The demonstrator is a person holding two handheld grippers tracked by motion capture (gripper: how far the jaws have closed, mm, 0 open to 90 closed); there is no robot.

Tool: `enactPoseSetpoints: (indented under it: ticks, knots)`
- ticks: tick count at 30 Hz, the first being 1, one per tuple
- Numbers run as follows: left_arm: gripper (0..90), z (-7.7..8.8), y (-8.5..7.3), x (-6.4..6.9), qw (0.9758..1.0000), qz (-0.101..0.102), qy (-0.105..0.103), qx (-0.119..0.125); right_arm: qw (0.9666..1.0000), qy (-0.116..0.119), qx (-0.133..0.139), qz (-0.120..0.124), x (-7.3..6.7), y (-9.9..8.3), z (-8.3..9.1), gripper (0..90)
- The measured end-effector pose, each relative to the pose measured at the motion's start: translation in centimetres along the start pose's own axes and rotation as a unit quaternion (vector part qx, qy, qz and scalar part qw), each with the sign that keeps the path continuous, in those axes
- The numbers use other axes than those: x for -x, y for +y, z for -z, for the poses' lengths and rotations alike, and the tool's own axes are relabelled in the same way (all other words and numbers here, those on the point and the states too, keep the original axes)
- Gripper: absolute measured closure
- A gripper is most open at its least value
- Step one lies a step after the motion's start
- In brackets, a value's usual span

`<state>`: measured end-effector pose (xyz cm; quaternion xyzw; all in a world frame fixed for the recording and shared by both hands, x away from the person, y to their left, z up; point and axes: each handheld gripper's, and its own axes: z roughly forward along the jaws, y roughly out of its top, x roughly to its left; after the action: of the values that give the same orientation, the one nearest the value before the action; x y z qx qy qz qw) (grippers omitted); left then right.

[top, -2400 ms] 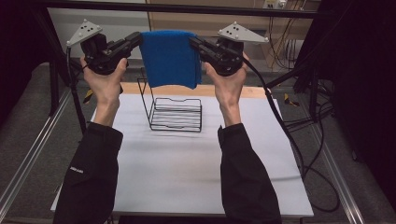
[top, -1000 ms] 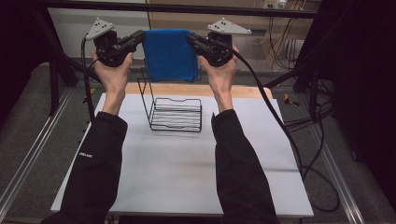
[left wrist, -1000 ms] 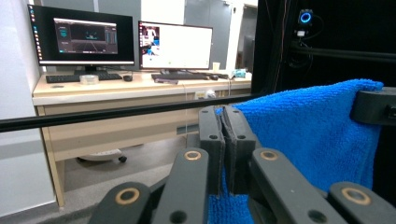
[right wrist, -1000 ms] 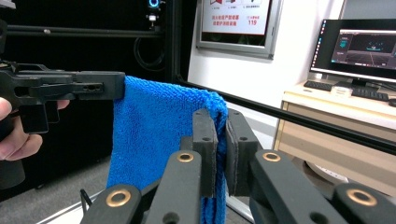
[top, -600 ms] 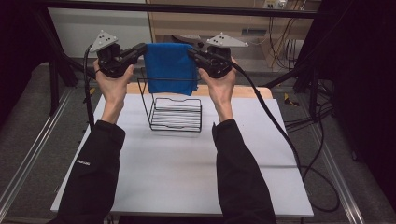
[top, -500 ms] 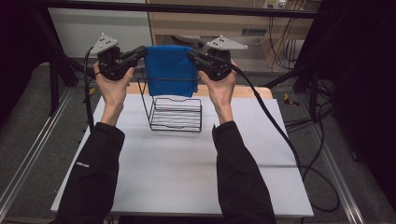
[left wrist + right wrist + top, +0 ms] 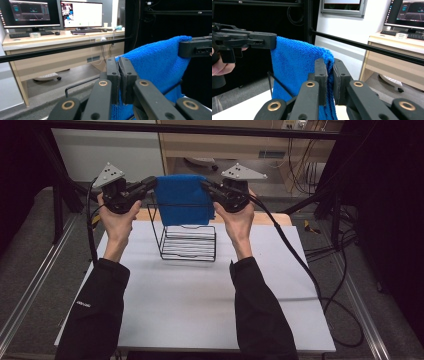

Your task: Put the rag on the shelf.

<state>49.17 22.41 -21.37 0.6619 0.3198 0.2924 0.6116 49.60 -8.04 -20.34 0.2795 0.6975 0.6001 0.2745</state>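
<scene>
Both arms raised, left gripper [image 7: 150, 184] and right gripper [image 7: 206, 186] clamped shut

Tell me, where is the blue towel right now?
In the high view the blue towel hangs stretched between the left gripper and right gripper, above the black wire rack at the table's far end.

A white desk [image 7: 190, 305] is carrying the work, its pale top sitting over a wooden edge that is showing along the far side. A black wire rack [image 7: 187, 240] is standing directly on it, upright, toward the far middle of the top. The desk itself is standing on a grey floor [image 7: 30, 270], where black cables [image 7: 345, 310] are trailing to the right.
</scene>
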Motion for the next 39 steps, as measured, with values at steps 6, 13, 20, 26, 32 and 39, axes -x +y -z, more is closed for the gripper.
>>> enactPoseSetpoints:
  ticks: [6,13,20,26,32,39]
  knots:
    - [87.0,0.8,0.3,0.5,0.9998,-0.019,-0.003,-0.007,1.0,0.002,-0.006,0.005,-0.5,-0.2,0.5,83.3]
    - [86.9,1.0,0.0,0.8,0.9997,-0.016,-0.013,-0.011,1.0,0.002,-0.008,0.004,-0.6,-0.9,0.7,83.3]
    - [86.8,1.2,-0.5,1.0,0.9995,-0.015,-0.018,-0.019,0.9999,0.005,-0.009,0.01,-0.7,-1.2,1.0,83.2]
    - [86.4,1.8,-0.9,1.1,0.999,-0.016,-0.024,-0.035,0.9997,0.014,-0.021,0.005,-1.1,-1.6,1.2,82.8]
    - [85.6,2.1,-1.4,1.6,0.9977,-0.014,-0.027,-0.06,0.9987,0.024,-0.043,-0.008,-1.1,-2.3,1.3,82.2]
    - [83.0,2.4,-2.7,2.0,0.9961,-0.01,-0.025,-0.084,0.997,0.039,-0.066,-0.009,-1.2,-3.3,1.5,81.8]
